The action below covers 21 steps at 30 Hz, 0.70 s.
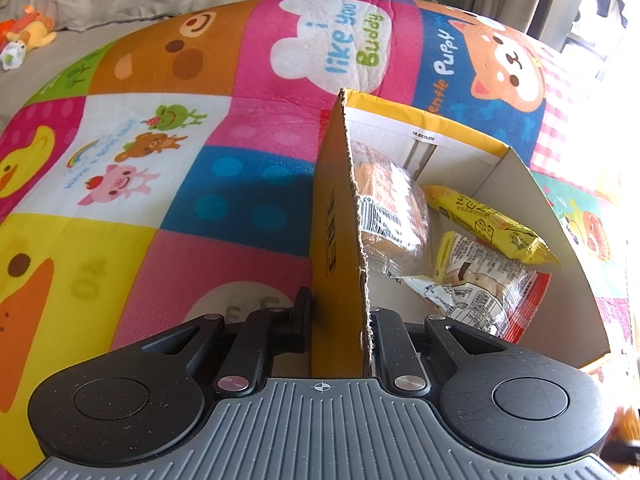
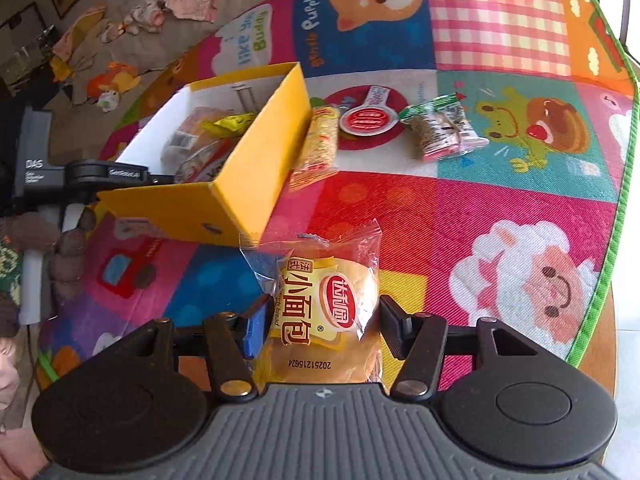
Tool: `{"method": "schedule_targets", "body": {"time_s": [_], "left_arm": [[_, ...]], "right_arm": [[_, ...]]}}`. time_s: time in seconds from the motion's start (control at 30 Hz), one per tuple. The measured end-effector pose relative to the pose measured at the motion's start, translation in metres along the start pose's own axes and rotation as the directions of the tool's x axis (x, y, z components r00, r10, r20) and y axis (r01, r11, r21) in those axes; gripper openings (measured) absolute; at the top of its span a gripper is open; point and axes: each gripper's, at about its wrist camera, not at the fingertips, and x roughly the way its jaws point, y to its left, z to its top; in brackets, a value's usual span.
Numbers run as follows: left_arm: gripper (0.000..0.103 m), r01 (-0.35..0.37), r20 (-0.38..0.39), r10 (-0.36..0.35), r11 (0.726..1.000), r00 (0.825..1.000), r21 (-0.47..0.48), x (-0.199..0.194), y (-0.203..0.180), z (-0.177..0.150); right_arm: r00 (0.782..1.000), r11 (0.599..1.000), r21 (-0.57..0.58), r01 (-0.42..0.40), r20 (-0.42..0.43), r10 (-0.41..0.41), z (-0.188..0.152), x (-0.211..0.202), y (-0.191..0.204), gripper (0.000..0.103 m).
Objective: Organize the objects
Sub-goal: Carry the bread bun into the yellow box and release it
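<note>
On my left I have the left gripper clamped on the near wall of the box, one black finger outside and the other inside, the torn corrugated edge running up between them. The box is yellow cardboard outside, white inside, open-topped and rectangular. It sits on the mat, a quilted, woven-looking play mat of bright cartoon squares.

Inside the box, from left: a clear-wrapped bun with a barcode label lying against the wall I hold, a crinkly yellow packet towards the far corner, and a glossy red-edged packet nearer me.

In the right wrist view the left gripper shows at the box's near left corner, reaching in level from the left with a sleeve below it. Just beside the box's right wall lies a long, grainy yellow bar, touching it. Further right sit a round red-and-white sachet and a green-topped clear packet, apart from each other on the mat.

Nearest me, the right gripper points steeply down over the mat and grips a bread pack: a soft golden bun in a clear crinkled wrapper with a yellow label and red oval logo. The left pad, blue-faced, presses on the wrapper; the right finger meets its other edge. The pack hangs in front of the box's near corner, outside it.
</note>
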Motion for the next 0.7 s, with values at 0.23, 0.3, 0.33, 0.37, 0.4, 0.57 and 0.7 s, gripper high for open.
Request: {"method": "schedule_targets", "body": {"time_s": [0.23, 0.3, 0.33, 0.37, 0.4, 0.57, 0.7], "left_arm": [[0.015, 0.005, 0.003, -0.005, 1.0, 1.0, 0.002, -0.001, 0.001, -0.001], [0.015, 0.005, 0.003, -0.005, 1.0, 1.0, 0.001, -0.001, 0.001, -0.001], [0.015, 0.005, 0.003, -0.005, 1.0, 1.0, 0.0, -0.001, 0.001, -0.001], [0.015, 0.004, 0.002, -0.004, 1.0, 1.0, 0.0, -0.001, 0.001, -0.001], [0.015, 0.004, 0.003, -0.004, 1.0, 1.0, -0.001, -0.001, 0.0, -0.001], [0.015, 0.005, 0.005, -0.005, 1.0, 1.0, -0.006, -0.001, 0.0, -0.001], [0.016, 0.007, 0.007, -0.007, 1.0, 1.0, -0.009, -0.001, 0.001, -0.001]], "right_arm": [[1.0, 0.999, -0.037, -0.027, -0.003, 0.026, -0.002, -0.013, 0.02, 0.056], [0.999, 0.999, -0.041, -0.024, 0.024, 0.025, 0.002, -0.022, 0.022, 0.056], [0.999, 0.999, -0.043, -0.026, 0.042, 0.027, 0.007, -0.028, 0.021, 0.056], [0.998, 0.999, -0.045, -0.029, 0.06, 0.032, 0.011, -0.034, 0.022, 0.056], [0.996, 0.998, -0.051, -0.037, 0.079, 0.041, 0.015, -0.04, 0.024, 0.056], [0.979, 0.99, -0.132, -0.053, 0.188, 0.077, 0.043, -0.07, 0.044, 0.056], [0.958, 0.984, -0.169, -0.06, 0.268, 0.104, 0.067, -0.079, 0.061, 0.056]]}}
